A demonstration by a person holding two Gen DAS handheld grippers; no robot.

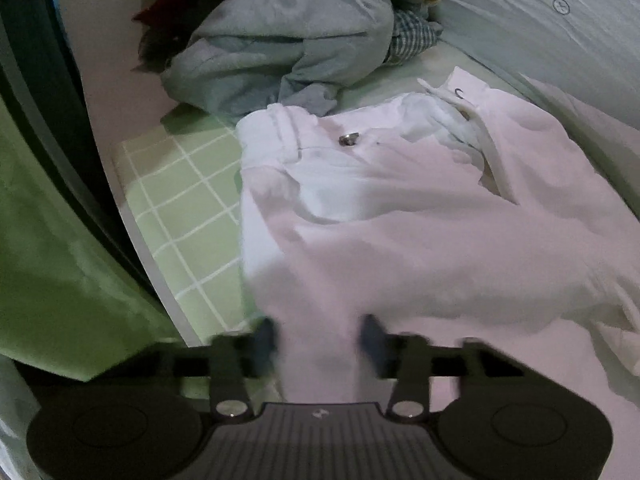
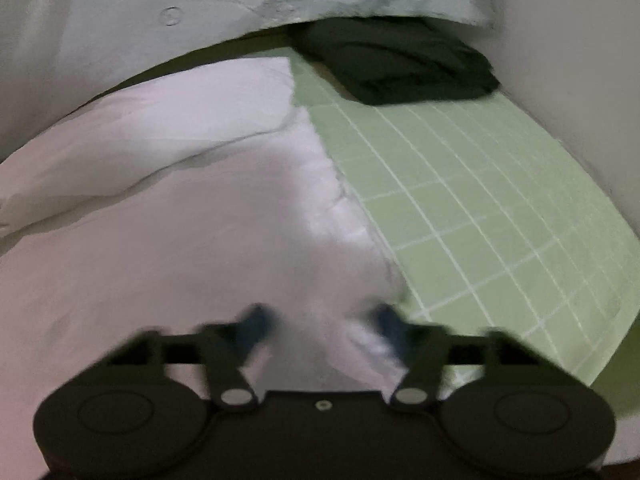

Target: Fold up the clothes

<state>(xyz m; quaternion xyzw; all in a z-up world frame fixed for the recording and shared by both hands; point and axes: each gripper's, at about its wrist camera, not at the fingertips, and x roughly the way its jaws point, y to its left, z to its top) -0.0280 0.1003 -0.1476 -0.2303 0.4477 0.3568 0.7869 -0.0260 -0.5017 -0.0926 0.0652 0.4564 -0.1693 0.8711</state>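
White trousers (image 1: pixel 400 216) lay spread on the green gridded mat (image 1: pixel 180 208), beside a clothes pile (image 1: pixel 280 48). The left claw (image 1: pixel 320 340) and right claw (image 2: pixel 324 328) each stood unclenched over the cloth.

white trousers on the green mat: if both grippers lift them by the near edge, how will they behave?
The white trousers will probably drape and sag between the two grips; they already lie in soft wrinkles and folds. They look fairly light, thin cloth, so likely easy to drag across the green grid mat. The metal button and loose drawstring may swing or snag.
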